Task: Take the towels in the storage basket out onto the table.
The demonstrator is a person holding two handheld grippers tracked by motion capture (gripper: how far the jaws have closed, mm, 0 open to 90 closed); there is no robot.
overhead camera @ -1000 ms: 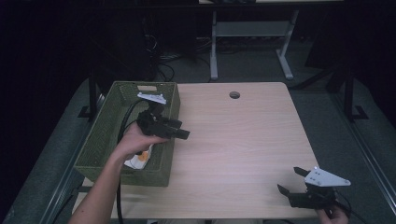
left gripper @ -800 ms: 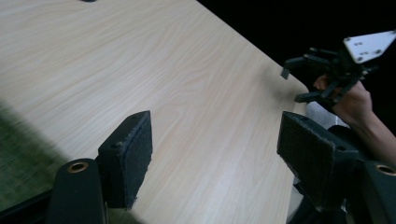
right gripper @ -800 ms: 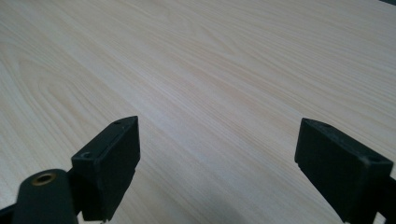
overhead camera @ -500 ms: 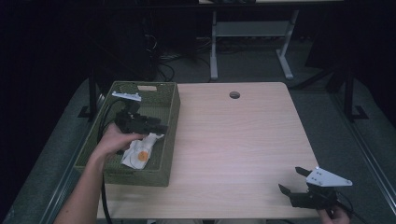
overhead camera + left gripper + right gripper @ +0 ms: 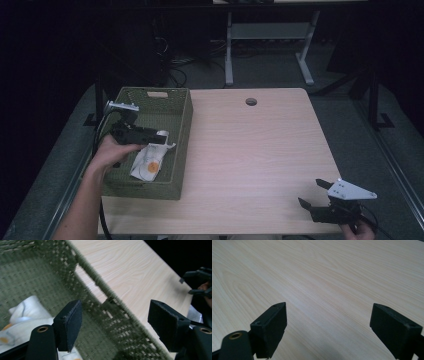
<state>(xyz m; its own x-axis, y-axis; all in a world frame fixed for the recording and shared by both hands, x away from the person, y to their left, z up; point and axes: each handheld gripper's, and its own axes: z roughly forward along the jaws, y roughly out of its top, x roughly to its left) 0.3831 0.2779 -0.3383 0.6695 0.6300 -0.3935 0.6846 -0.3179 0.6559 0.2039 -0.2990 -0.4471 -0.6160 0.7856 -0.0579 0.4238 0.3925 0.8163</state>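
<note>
Your right gripper (image 5: 320, 200) sits at the near right corner of the bench (image 5: 260, 150), well apart from the basket (image 5: 180, 125), fingers (image 5: 270, 328) spread wide, nothing between them, bare wood ahead in the right gripper view.

Your left hand (image 5: 112, 150) holds the left gripper (image 5: 157, 137) over the basket, which stands on the bench's left edge. Fingers (image 5: 68, 327) wide, empty, pointing across the basket's right wall toward the bench.

White cloth (image 5: 147, 162) with an orange mark lies on the basket floor, just under and nearer than the left gripper; it looks like the task's thing. In the left gripper view the cloth (image 5: 22, 315) shows low at left, outside the fingers. Touching a finger or not: cannot tell.

Risks from here:
- Fingers aim past the cloth at the basket wall (image 5: 100, 290); closing now likely grabs air or weave.
- Going down for the cloth, a finger could catch in the open mesh and drag the light basket.
- Soft cloth may bunch, so you pinch only a corner and it slips.

Beyond the basket, a round hole (image 5: 251, 101) at the bench's far edge.
</note>
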